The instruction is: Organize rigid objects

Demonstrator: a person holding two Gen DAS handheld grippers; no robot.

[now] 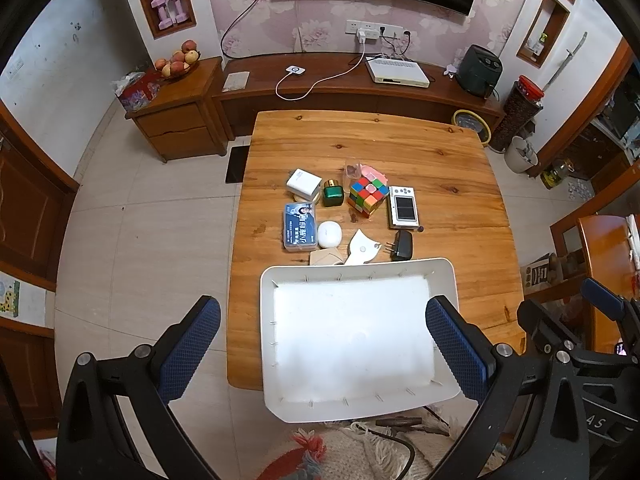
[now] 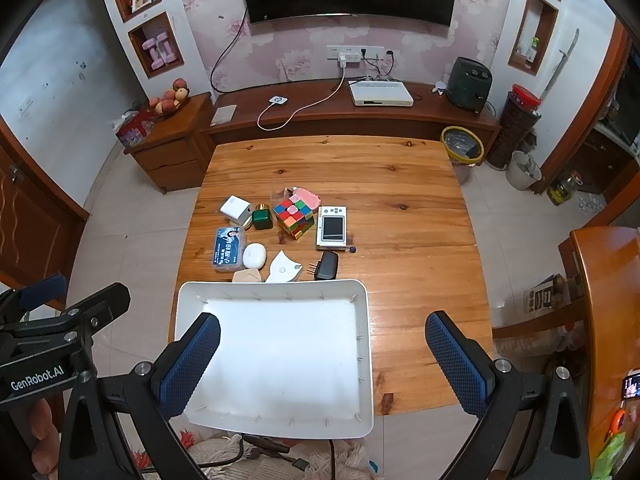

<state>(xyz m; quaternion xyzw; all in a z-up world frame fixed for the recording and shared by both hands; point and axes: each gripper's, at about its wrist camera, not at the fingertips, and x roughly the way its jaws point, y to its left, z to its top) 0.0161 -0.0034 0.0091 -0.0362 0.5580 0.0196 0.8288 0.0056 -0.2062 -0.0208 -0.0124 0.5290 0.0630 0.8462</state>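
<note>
Both claws wide, holding nothing: left claw point(image 1: 323, 344), right claw point(image 2: 323, 360) above white tray point(image 2: 368, 340). Rubik's cube point(image 2: 294, 216), camera point(image 2: 332, 227), charger point(image 2: 326, 266) clustered beyond tray; worktop point(image 2: 420, 216) right half bare.

White tray point(image 1: 444, 276) bare inside; clutter crowds just beyond its far rim.

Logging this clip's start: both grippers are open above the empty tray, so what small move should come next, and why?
Probably lower the right gripper toward the black charger. The white tray is empty, both grippers are open and holding nothing, and the charger lies just beyond the tray's far rim.
</note>
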